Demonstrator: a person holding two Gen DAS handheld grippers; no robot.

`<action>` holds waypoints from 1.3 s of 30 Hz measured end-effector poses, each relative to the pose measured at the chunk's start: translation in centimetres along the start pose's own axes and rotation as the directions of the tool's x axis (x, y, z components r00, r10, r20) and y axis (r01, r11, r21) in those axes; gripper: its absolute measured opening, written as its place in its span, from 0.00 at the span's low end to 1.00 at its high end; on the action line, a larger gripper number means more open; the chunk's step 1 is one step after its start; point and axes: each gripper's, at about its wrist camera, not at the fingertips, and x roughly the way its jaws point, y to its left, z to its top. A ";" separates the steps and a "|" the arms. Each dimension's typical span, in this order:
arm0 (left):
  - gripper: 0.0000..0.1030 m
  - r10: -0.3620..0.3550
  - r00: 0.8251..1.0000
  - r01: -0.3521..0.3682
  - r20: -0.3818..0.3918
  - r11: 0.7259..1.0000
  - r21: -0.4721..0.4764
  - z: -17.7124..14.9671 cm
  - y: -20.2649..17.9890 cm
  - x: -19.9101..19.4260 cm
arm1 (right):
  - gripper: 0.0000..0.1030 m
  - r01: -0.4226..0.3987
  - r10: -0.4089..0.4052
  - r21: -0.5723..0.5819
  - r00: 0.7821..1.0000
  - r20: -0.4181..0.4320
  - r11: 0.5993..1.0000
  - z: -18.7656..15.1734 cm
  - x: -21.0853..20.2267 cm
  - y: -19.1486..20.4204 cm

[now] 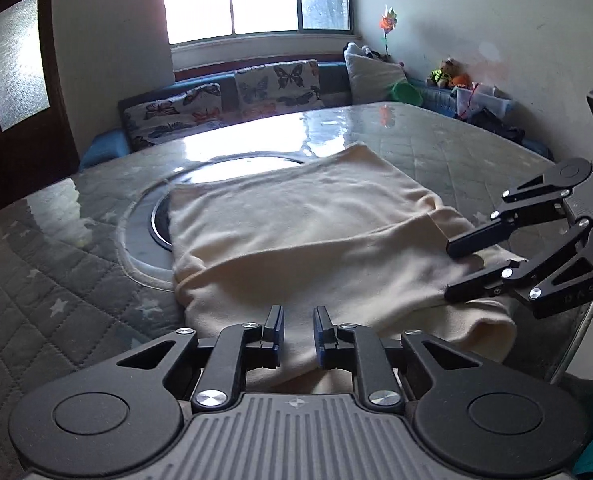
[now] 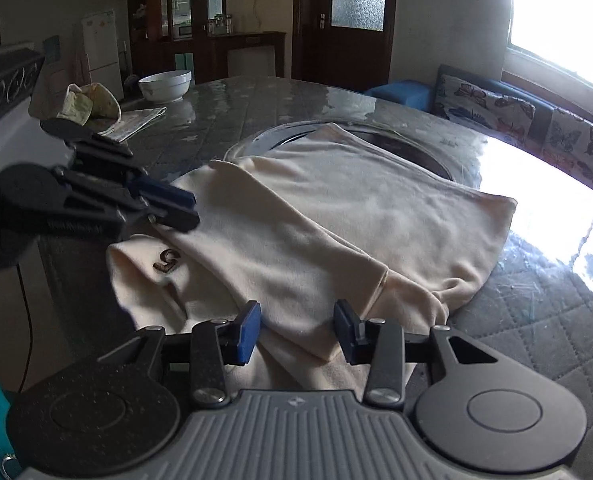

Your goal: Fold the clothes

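Both sets of fingers are standing parted, gripping nothing: the left gripper (image 1: 298, 334) is hovering over the near hem of the cream garment (image 1: 296, 236), and the right gripper (image 2: 296, 330) is poised over its folded sleeve side (the cloth lying just beneath each gap). The garment is resting partly folded on the quilted table (image 1: 64, 280), overlapping the round inset. Soft, light and limp, it probably wants pinching at corners or doubled edges.

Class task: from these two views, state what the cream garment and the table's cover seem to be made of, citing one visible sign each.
Cream garment: probably soft knit or fleece; matte, limp rounded folds. Table cover: likely quilted fabric under clear plastic or glass; stitched diamonds, glossy window reflections.
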 end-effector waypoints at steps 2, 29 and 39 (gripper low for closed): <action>0.19 0.002 1.000 -0.002 0.008 1.000 0.025 -0.3 0.3 -1.3 | 0.40 -0.012 0.012 0.004 1.000 0.008 1.000 0.2 -0.8 -0.2; 0.10 -0.043 0.995 0.010 0.093 0.947 0.322 -3.0 -3.2 -2.3 | 0.77 -0.013 0.004 -0.281 1.000 -0.031 0.960 -2.8 -4.2 1.9; 0.09 -0.077 0.991 0.058 0.107 0.983 0.174 -0.4 -1.1 -1.7 | 0.71 -0.021 0.035 -0.354 0.999 0.031 0.935 -2.0 -2.0 3.2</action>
